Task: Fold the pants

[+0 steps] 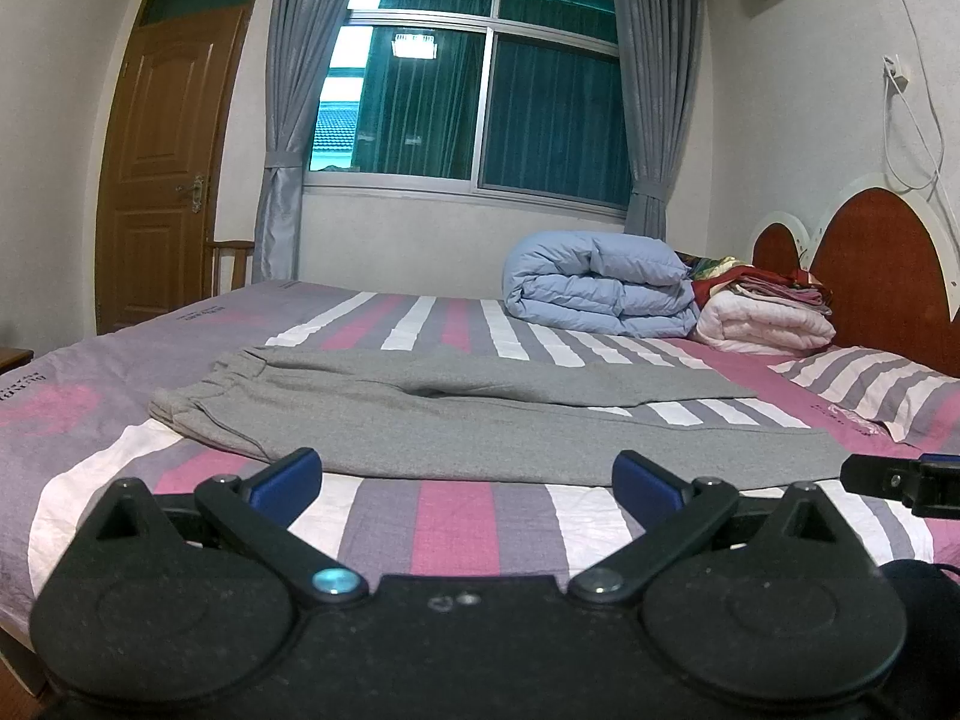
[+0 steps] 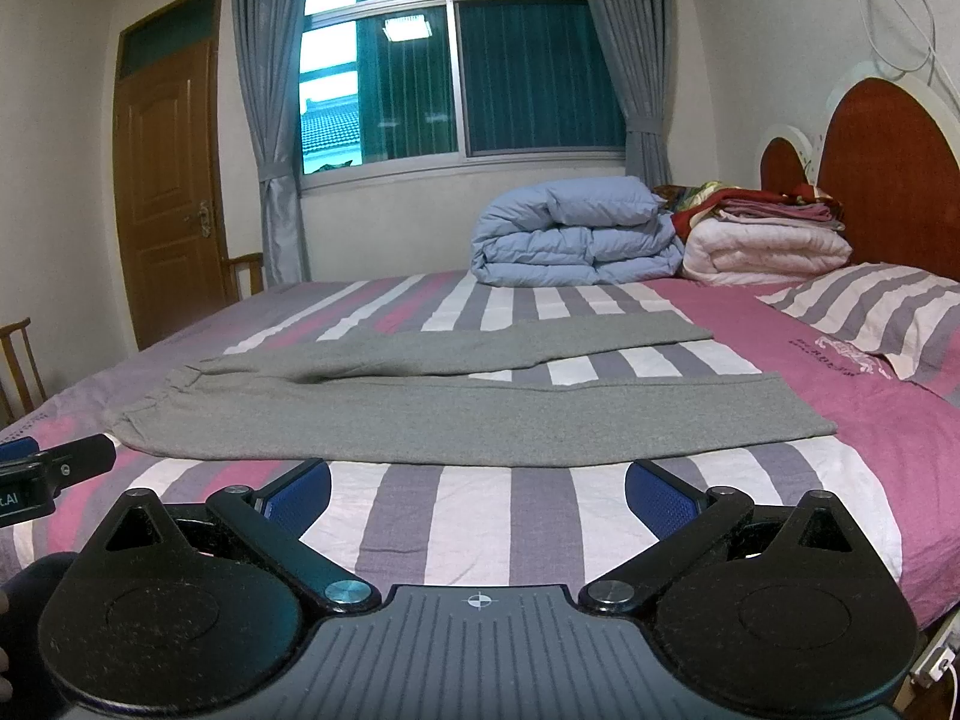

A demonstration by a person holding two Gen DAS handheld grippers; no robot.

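Grey pants [image 1: 420, 414] lie flat on the striped bed [image 1: 456, 522], waistband to the left, both legs stretched to the right and slightly apart. They also show in the right wrist view [image 2: 456, 414]. My left gripper [image 1: 465, 480] is open and empty, just in front of the near leg's edge. My right gripper [image 2: 477, 495] is open and empty, a little short of the near leg. The right gripper's tip shows at the left wrist view's right edge [image 1: 900, 477]; the left gripper's tip shows at the right wrist view's left edge [image 2: 54, 468].
A folded blue duvet [image 1: 600, 285], a pink quilt stack [image 1: 762, 318] and a striped pillow [image 1: 870, 384] lie near the red headboard [image 1: 876, 258] at the far right. A window, curtains and a wooden door [image 1: 162, 168] stand behind the bed.
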